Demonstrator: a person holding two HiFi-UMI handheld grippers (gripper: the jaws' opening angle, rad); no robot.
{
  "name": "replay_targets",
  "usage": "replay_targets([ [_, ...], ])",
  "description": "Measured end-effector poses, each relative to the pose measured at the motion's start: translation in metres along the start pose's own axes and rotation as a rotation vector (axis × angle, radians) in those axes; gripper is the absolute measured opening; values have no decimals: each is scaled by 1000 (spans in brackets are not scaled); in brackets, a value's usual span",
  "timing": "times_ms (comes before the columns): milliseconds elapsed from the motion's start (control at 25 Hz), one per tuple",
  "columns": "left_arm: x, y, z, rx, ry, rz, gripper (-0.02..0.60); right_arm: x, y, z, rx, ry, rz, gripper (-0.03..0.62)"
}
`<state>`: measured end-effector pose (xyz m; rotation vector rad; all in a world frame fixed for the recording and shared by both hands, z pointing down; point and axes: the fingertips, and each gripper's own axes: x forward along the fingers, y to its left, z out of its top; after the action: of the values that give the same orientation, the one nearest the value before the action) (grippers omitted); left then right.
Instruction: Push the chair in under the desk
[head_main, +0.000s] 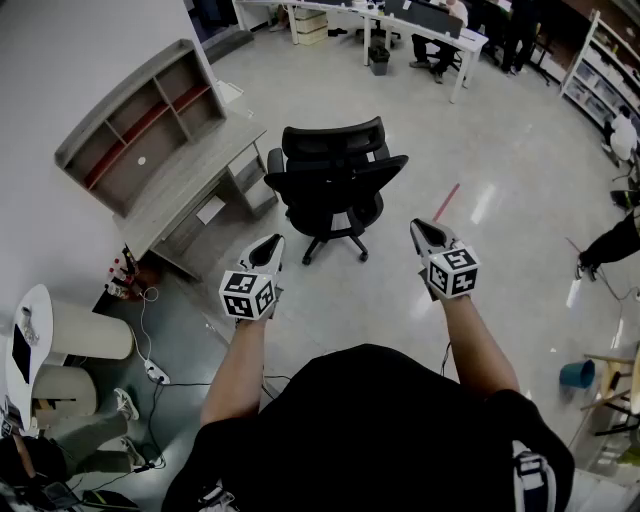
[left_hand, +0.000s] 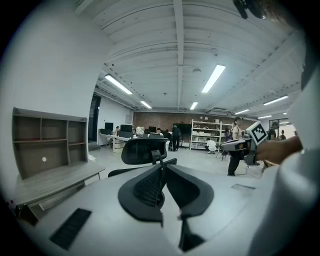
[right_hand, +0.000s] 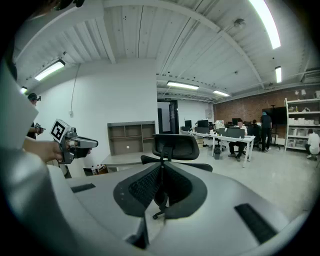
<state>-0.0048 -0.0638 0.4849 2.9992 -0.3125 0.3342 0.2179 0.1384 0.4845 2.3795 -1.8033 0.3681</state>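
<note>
Head view shows the left gripper (head_main: 270, 246) and right gripper (head_main: 424, 232) both closed tight on nothing, the black mesh office chair (head_main: 335, 185) ahead between them, untouched, and the grey wooden desk (head_main: 188, 190) beside it, ahead of the left gripper.

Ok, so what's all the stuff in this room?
chair: one, black, mid-floor, apart from the desk
desk: one, grey, left, by the wall
shelves: one unit, grey, on the desk
table: one, white, far end
bucket: one, blue, floor at right
power strip: one, white, floor at left
left gripper: one, grey, shut, empty, short of the chair
right gripper: one, grey, shut, empty, short of the chair
</note>
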Motion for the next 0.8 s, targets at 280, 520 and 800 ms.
replay_targets([
  [280, 1, 8, -4, -1, 11, -4, 38, 8, 3, 0, 3, 4, -5, 9],
  [520, 0, 19, -7, -4, 21, -17, 38, 17, 14, 6, 11, -5, -9, 8],
  [800, -2, 38, -9, -4, 25, -35, 38, 27, 25, 9, 10, -3, -43, 8],
])
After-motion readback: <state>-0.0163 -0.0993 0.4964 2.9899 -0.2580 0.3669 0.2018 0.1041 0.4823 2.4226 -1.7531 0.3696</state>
